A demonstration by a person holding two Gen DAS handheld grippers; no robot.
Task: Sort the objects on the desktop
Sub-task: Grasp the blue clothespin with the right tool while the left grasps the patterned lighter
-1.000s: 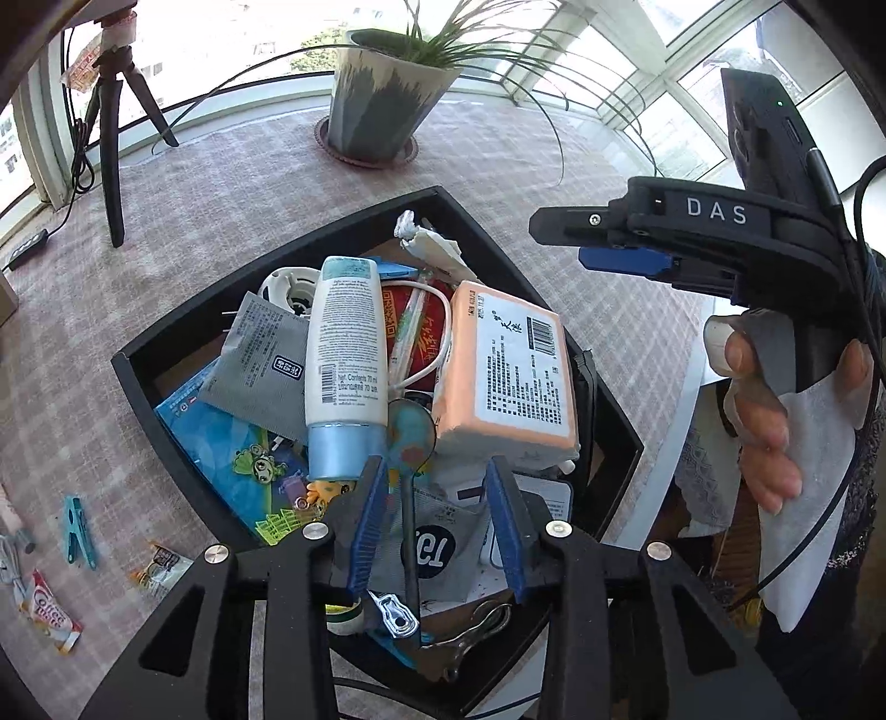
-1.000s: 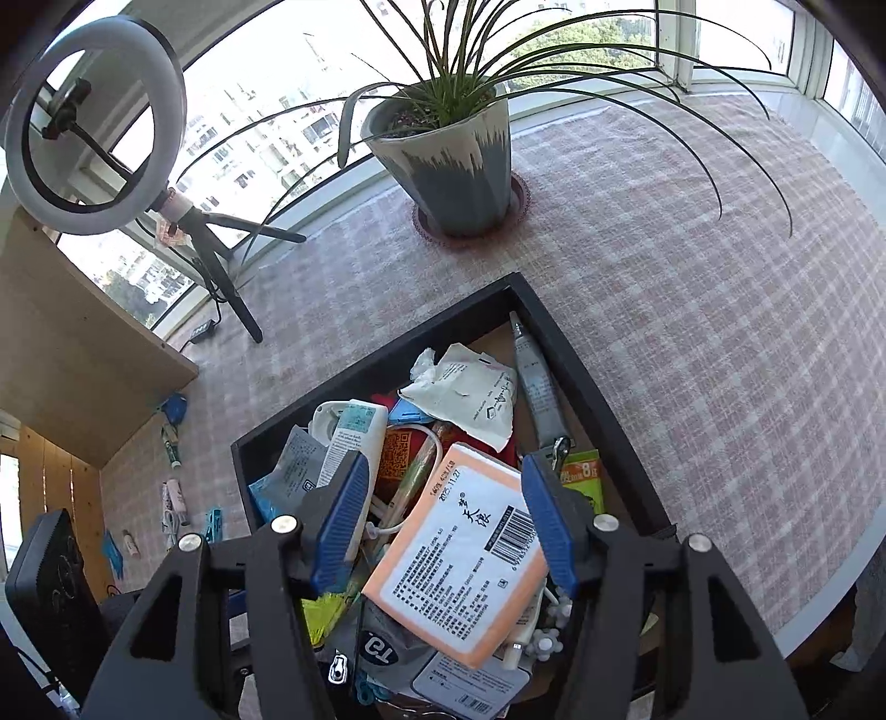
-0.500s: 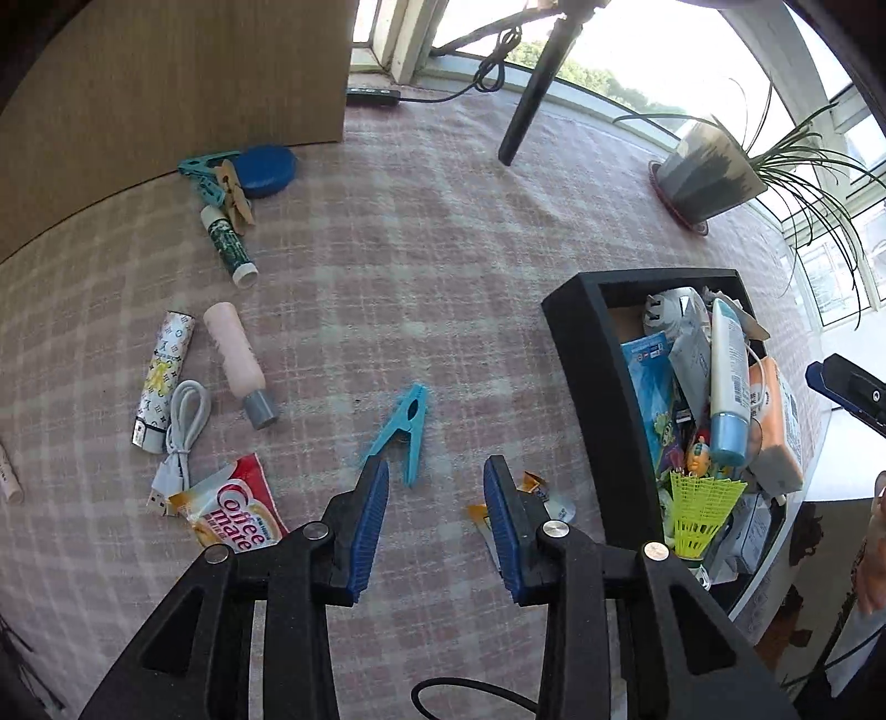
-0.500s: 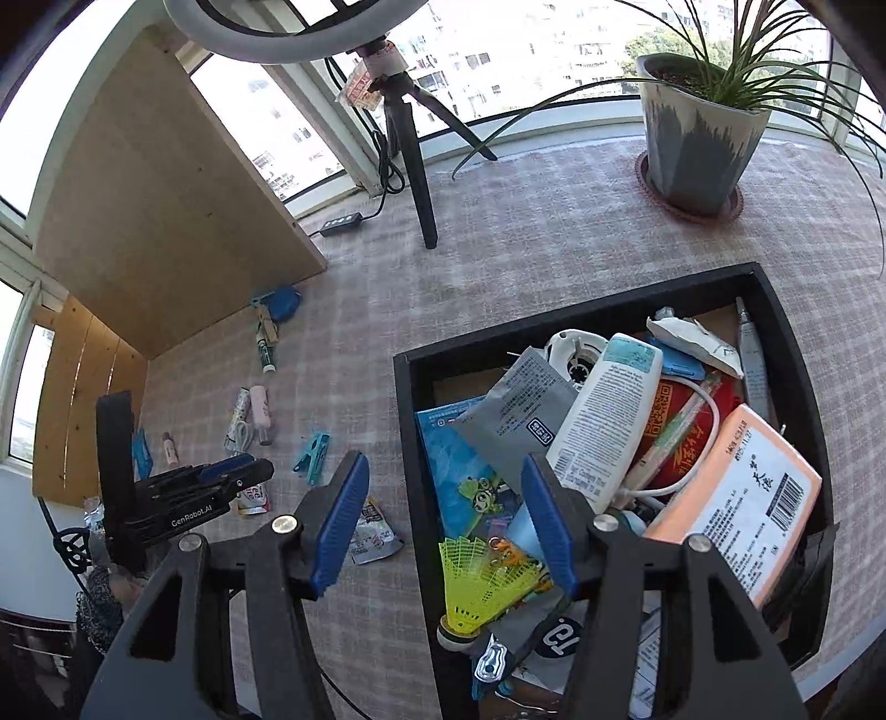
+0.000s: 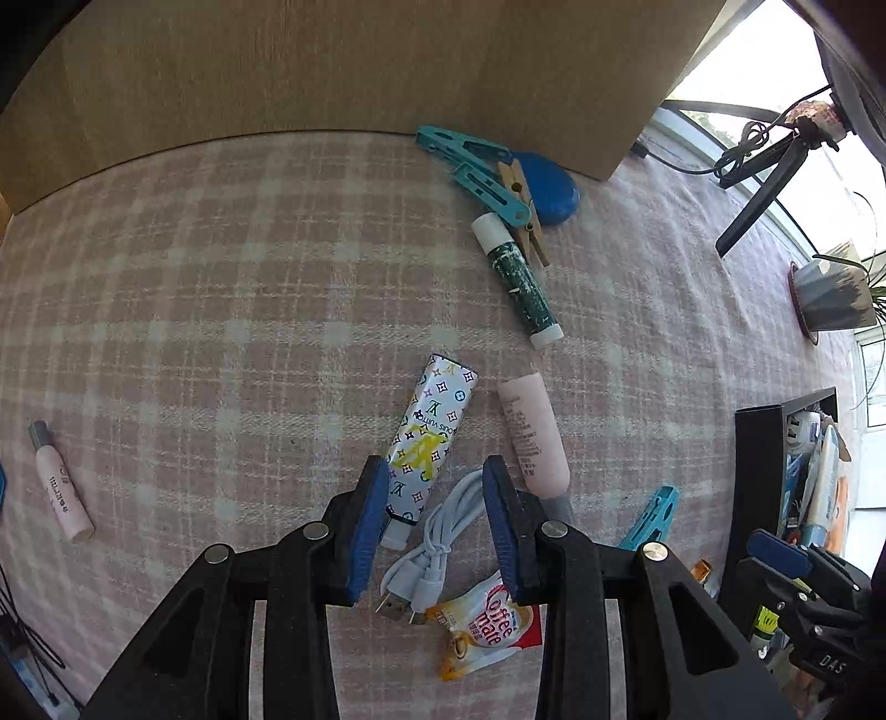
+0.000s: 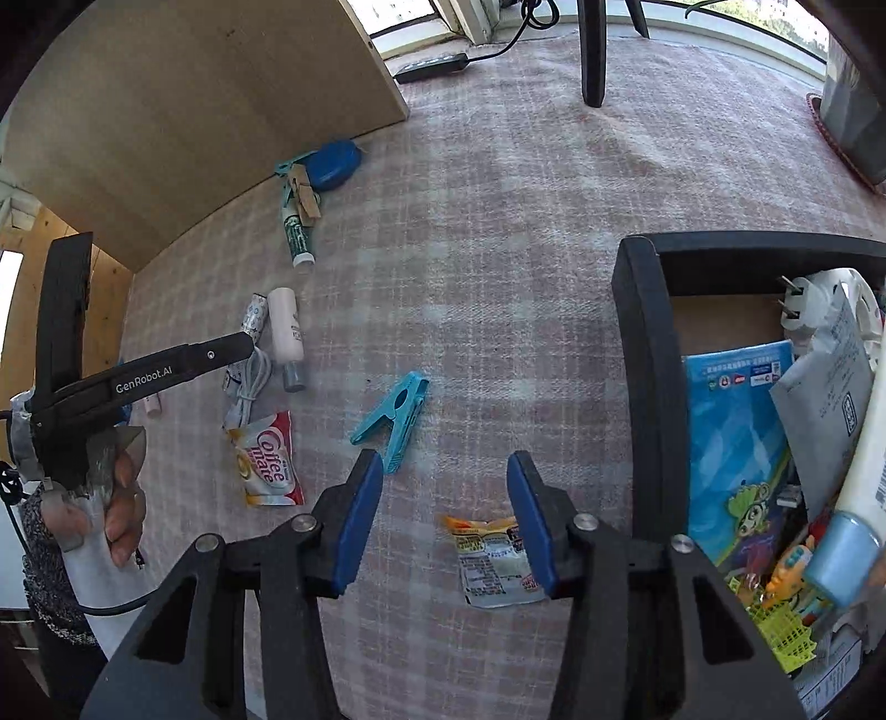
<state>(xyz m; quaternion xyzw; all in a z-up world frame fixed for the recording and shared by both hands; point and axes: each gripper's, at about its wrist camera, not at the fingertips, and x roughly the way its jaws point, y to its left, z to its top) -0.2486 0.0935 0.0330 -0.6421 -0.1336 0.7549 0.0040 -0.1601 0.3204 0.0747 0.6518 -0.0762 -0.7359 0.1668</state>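
Observation:
My left gripper points down at the checked cloth, jaws apart. A coiled white USB cable lies between its fingers, untouched, and a patterned tube lies just ahead of them. My right gripper hovers over bare cloth with its jaws closing on nothing. A small printed sachet lies by its right finger and a teal clothespin just ahead. The black tray, crammed with packets and bottles, is at the right.
Loose on the cloth lie a Coffee mate sachet, a pink tube, a green tube, teal clips, a blue round case and a small pink tube. A wooden board stands behind. A tripod leg stands far back.
Both grippers swung away from above the tray to the loose items on the cloth and came lower. The right jaws have narrowed. The left jaws look unchanged.

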